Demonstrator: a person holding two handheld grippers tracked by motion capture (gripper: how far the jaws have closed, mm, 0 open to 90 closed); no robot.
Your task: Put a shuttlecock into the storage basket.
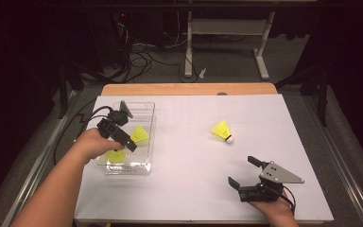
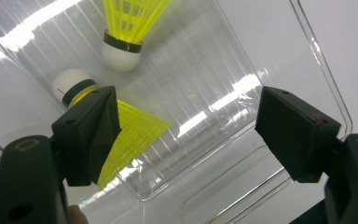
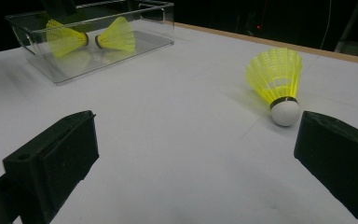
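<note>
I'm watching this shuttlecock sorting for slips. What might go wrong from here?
The left claw hangs open inside the clear box over two shuttlecocks; lifting out, it may snag one or tip the box. The loose shuttlecock is round-tipped, so the open right claw may nudge it away.

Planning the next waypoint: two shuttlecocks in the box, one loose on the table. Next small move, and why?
Probably ease the right tongs forward toward the loose shuttlecock: they are open and empty, and it lies just ahead of them. The left tongs hang open over the clear box.
</note>
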